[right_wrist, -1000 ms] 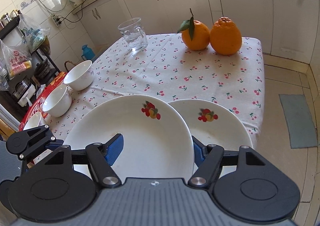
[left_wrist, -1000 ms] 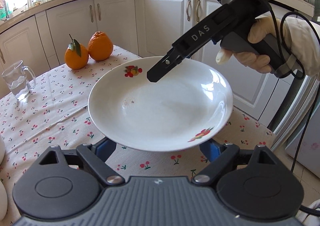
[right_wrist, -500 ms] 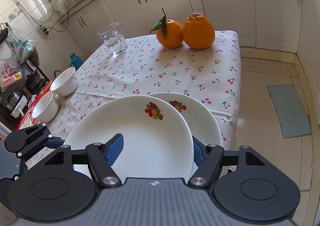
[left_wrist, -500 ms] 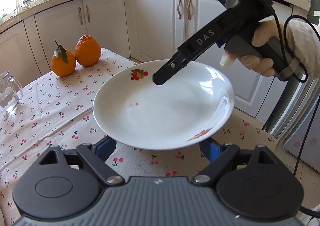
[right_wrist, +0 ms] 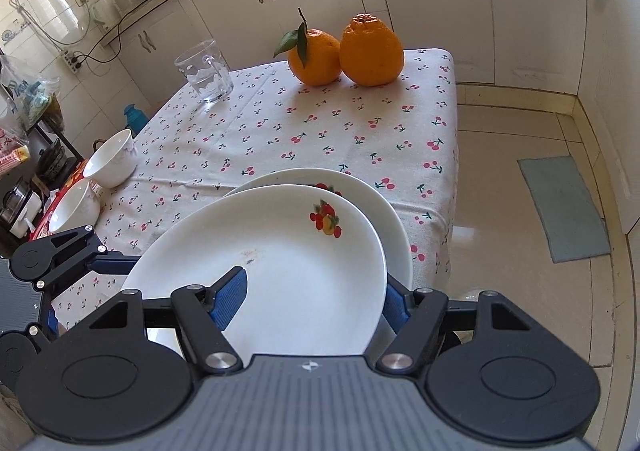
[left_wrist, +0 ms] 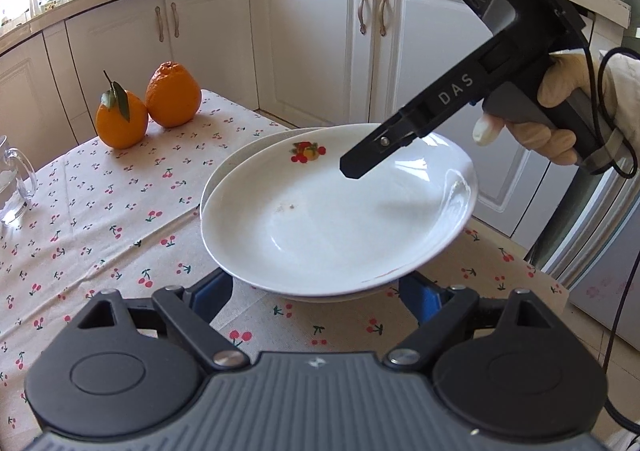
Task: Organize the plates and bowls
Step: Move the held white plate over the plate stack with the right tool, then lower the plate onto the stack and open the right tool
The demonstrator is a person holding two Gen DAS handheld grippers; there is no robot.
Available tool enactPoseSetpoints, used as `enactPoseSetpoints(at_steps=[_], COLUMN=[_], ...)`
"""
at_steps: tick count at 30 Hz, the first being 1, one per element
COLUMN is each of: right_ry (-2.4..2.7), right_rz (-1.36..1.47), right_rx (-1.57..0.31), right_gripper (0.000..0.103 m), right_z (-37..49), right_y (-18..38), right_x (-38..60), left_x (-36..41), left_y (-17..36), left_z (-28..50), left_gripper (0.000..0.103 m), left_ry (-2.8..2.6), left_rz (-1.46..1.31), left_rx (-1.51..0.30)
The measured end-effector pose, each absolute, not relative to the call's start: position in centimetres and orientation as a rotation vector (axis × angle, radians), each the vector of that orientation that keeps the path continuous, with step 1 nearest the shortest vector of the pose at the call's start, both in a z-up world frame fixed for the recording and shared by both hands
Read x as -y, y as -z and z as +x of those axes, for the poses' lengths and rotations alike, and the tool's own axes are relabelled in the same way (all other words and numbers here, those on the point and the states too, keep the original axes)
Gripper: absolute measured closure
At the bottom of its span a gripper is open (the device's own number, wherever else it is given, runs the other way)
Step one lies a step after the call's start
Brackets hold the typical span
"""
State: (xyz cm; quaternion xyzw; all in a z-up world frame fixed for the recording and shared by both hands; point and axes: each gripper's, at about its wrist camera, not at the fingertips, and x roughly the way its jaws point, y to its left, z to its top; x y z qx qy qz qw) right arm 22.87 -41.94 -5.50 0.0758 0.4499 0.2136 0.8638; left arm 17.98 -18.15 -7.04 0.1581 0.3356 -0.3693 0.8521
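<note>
A white plate with a fruit print (left_wrist: 332,219) (right_wrist: 280,251) hangs just above a second, matching plate (right_wrist: 384,207) that lies on the table near its corner; only that plate's rim (left_wrist: 236,155) shows in the left wrist view. My right gripper (right_wrist: 312,299) is shut on the upper plate's edge, one blue pad (right_wrist: 228,299) above it; it also shows in the left wrist view (left_wrist: 360,167). My left gripper (left_wrist: 324,291) is open, its fingers spread under the plates' near rim. Two white bowls (right_wrist: 112,159) (right_wrist: 74,207) stand at the table's left edge.
Two oranges (left_wrist: 148,107) (right_wrist: 348,51) sit at the far corner of the cherry-print tablecloth (right_wrist: 320,123). A glass mug (right_wrist: 204,71) stands behind the middle. White cabinets (left_wrist: 320,43) line the wall. The floor and a mat (right_wrist: 560,207) lie right of the table.
The upper plate has moved over the second plate and down toward it, carried by the right gripper. The left gripper stayed open beneath the near rim.
</note>
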Motion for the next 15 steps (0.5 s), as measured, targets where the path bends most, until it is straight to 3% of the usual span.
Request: enactPoseSetpoints(at_steps=[15], right_ry=[-0.394], right_rz=[0.115], right_rx=[-0.947], right_gripper=[0.026], right_z=[21.7], right_y=[4.4], right_x=[41.9], left_x=[18.0], left_y=[7.1], left_z=[18.3], left_gripper=[0.010], left_ry=[0.802], left_rz=[0.312], left_rx=[-0.693])
